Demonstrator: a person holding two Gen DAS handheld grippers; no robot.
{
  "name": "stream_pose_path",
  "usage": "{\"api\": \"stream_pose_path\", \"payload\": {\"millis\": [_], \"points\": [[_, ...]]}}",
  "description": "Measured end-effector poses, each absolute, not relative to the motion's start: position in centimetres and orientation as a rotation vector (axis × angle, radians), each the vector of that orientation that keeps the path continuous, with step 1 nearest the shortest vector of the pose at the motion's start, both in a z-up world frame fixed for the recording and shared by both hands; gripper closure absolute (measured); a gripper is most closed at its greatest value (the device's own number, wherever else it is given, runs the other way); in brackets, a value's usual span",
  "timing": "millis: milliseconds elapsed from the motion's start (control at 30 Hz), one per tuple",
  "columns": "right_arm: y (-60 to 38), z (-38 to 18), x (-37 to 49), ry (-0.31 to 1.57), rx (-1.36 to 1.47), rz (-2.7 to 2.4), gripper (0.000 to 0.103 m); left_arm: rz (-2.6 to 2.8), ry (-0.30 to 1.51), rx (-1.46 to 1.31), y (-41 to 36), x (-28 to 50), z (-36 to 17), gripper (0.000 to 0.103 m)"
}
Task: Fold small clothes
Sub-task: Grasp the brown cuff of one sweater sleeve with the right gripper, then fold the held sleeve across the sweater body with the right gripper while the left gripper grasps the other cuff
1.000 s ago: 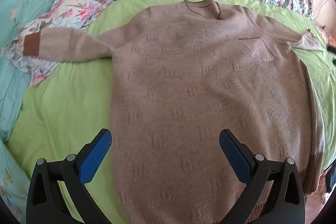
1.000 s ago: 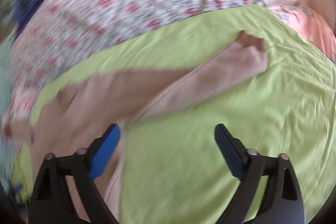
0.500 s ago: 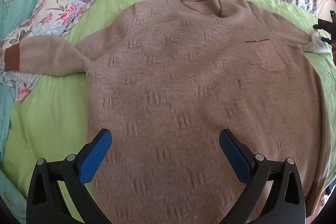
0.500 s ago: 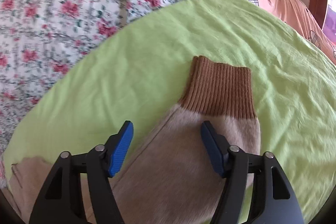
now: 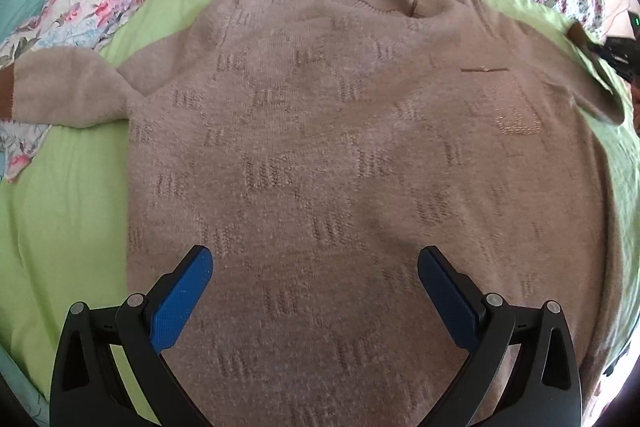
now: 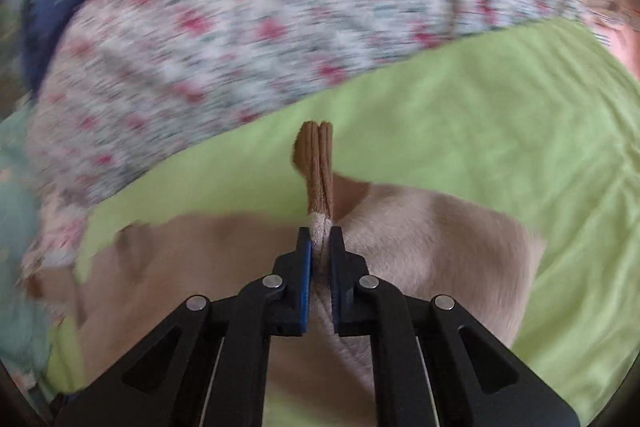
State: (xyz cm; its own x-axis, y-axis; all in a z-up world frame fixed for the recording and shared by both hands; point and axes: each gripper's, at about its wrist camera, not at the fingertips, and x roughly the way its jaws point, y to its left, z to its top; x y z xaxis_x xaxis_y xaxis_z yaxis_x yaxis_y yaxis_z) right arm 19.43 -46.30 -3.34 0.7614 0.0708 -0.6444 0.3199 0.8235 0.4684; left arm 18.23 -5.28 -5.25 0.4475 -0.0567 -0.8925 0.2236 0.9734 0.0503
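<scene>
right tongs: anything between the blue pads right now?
Yes. In the right wrist view the right tongs are shut on the sweater sleeve: beige knit fills the gap between the pads, and the brown cuff sticks out past them.

Left hand-held gripper [image 5: 315,263] gapes wide; right hand-held gripper [image 6: 320,237] is pinched together.

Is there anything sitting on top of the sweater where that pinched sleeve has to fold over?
No, nothing visible. The right gripper is shut on the sleeve near its brown cuff, and the sweater front lies flat and bare. The left gripper hangs open above the sweater's lower part.
</scene>
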Motion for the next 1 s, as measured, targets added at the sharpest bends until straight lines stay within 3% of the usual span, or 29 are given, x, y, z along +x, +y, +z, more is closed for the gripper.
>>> {"api": "stream_pose_path", "payload": {"millis": [267,567,667,700,767,1000], "points": [[-26.5,-0.8,25.2,0.695,0.561,0.293,0.094,-0.175,1.059,0.109,-3.4,16.9,-4.1,0.000],[-12.4,-5.0,30.5,0.830,0.522,0.498,0.094,-0.188,1.015,-0.053,1.1,17.5,-3.3,0.000],[-11.5,-6.9,30.9,0.889,0.554,0.524,0.083,-0.189,1.014,-0.092,2.4,18.6,-3.7,0.000],[-11.7,-7.4,30.7,0.903,0.574,0.538,0.069,-0.197,1.014,-0.112,2.7,19.1,-3.8,0.000],[-12.5,-7.5,29.6,0.887,0.605,0.552,0.054,-0.224,1.011,-0.149,3.1,20.1,-3.7,0.000],[-17.7,-4.7,23.2,0.759,0.637,0.440,0.054,-0.370,1.002,-0.265,2.1,27.5,-3.9,0.000]]}}
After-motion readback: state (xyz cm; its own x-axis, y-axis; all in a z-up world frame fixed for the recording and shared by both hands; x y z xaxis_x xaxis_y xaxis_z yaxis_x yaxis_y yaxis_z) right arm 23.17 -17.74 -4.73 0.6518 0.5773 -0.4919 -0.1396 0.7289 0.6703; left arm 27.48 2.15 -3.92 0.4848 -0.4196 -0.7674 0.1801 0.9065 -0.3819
